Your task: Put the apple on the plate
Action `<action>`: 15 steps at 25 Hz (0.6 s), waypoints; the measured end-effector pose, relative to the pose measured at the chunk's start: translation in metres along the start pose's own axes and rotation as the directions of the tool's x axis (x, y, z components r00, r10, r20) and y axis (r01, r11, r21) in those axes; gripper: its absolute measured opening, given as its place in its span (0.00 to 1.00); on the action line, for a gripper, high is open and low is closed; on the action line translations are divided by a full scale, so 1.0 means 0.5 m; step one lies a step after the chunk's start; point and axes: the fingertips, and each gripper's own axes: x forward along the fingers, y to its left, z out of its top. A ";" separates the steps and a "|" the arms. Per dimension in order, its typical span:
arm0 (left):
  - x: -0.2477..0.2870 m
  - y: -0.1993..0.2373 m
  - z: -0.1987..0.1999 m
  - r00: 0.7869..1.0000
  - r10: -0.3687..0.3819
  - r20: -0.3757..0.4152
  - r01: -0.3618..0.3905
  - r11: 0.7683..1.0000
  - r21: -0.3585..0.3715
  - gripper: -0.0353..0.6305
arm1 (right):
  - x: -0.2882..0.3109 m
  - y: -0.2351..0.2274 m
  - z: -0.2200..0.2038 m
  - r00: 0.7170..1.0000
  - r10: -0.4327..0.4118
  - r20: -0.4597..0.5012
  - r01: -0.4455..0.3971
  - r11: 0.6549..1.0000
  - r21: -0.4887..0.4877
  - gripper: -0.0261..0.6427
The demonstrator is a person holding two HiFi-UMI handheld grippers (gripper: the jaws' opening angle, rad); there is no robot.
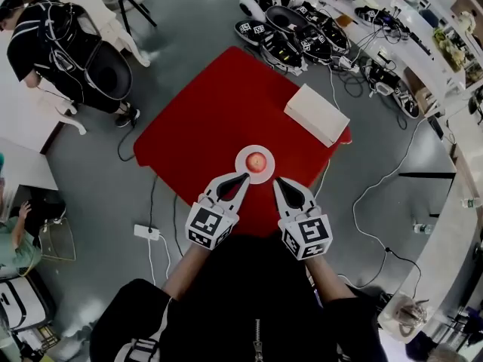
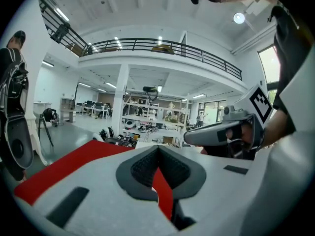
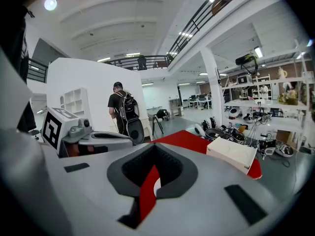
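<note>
Just beyond our left gripper and right gripper, both closed on nothing, the round red apple sits on the small white round plate, nearer the left.

apple: red, round, sitting centred on plate | plate: small, white, round, flat on red table, near edge

Red apple, wht plate, red cloth, wht box.
</note>
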 end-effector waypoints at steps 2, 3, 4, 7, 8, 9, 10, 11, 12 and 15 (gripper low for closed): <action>0.000 -0.003 0.001 1.000 -0.007 0.003 0.007 1.000 -0.002 0.06 | 0.000 0.001 0.000 1.000 0.000 -0.004 0.000 1.000 0.001 0.06; -0.001 -0.005 0.002 1.000 -0.012 0.006 0.012 1.000 -0.004 0.06 | 0.000 0.002 -0.001 1.000 -0.001 -0.006 0.001 1.000 0.003 0.06; -0.001 -0.006 0.001 1.000 -0.014 0.008 0.015 1.000 -0.006 0.06 | 0.000 0.003 -0.002 1.000 0.000 -0.007 0.000 1.000 0.004 0.06; 0.001 -0.006 -0.004 1.000 -0.014 0.000 0.014 1.000 -0.007 0.06 | 0.001 0.003 -0.004 1.000 0.002 -0.010 -0.002 1.000 0.005 0.06; 0.002 -0.006 -0.005 1.000 -0.015 -0.001 0.015 1.000 -0.009 0.06 | 0.001 0.003 -0.005 1.000 0.002 -0.010 -0.002 1.000 0.005 0.06; 0.002 -0.006 -0.007 1.000 -0.016 -0.002 0.016 1.000 -0.011 0.06 | 0.002 0.002 -0.006 1.000 0.002 -0.010 -0.002 1.000 0.005 0.06; 0.003 -0.006 -0.008 1.000 -0.016 -0.004 0.015 1.000 -0.014 0.06 | 0.002 0.001 -0.005 1.000 0.003 -0.010 -0.002 1.000 0.005 0.06; 0.004 -0.007 -0.009 1.000 -0.015 -0.005 0.015 1.000 -0.016 0.06 | 0.001 -0.002 -0.004 1.000 0.003 -0.009 -0.003 1.000 0.005 0.06; 0.005 -0.009 -0.010 1.000 -0.014 -0.008 0.014 1.000 -0.017 0.06 | 0.000 -0.005 -0.002 1.000 0.002 -0.008 -0.002 1.000 0.004 0.06; 0.004 -0.011 -0.013 1.000 -0.012 -0.014 0.011 1.000 -0.017 0.06 | -0.002 -0.011 0.002 1.000 0.000 -0.006 0.000 1.000 0.000 0.06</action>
